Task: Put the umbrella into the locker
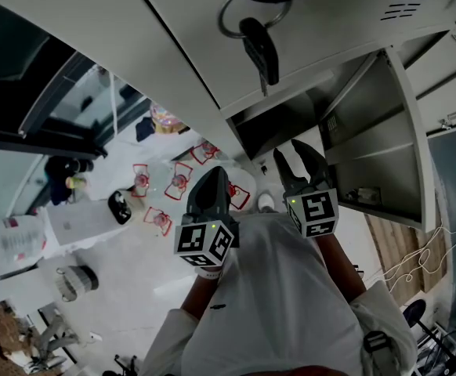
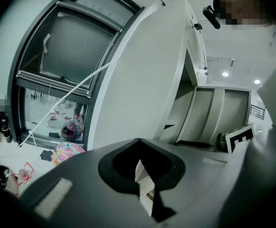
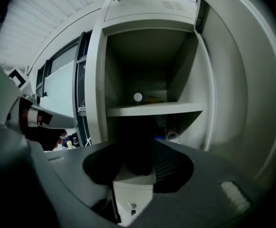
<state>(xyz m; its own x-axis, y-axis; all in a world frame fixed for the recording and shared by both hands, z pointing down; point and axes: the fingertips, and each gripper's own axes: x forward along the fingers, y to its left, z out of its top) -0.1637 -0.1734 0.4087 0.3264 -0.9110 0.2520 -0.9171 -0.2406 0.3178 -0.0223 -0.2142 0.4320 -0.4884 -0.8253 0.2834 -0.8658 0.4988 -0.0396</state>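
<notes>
1. The right gripper (image 3: 139, 140) is clenched on a dark, rounded thing that fills the gap between its jaws. As far as its black shape can be read, this is the umbrella (image 3: 138, 159).
2. That gripper points into the open locker (image 3: 96, 80). The umbrella sits in front of the dark lower compartment, under the shelf (image 3: 152, 109); whether its far end is past the opening I cannot tell.
3. The left gripper (image 2: 138, 140) has its jaws closed together with nothing between them. It is held just beside the right one, on its left.
4. At the back of the shelf lies a small round white thing (image 3: 137, 97), with something yellowish just beside it.
5. The lower compartment shows something blue and something clear at its right, both too small to name.
6. The locker's door (image 3: 237, 89) stands swung out on the right.
7. A bunch of keys (image 1: 258, 37) hangs from the vented panel (image 1: 330, 22) above the opening.
8. In the head view the person's white shirt (image 1: 267, 304) lies below both grippers.
9. Farther left on the floor stand several red-framed things (image 1: 179, 180) — too small to name.
10. The left gripper view takes in a large window (image 2: 67, 56) and, low down, a bright patterned ball (image 2: 68, 154).
</notes>
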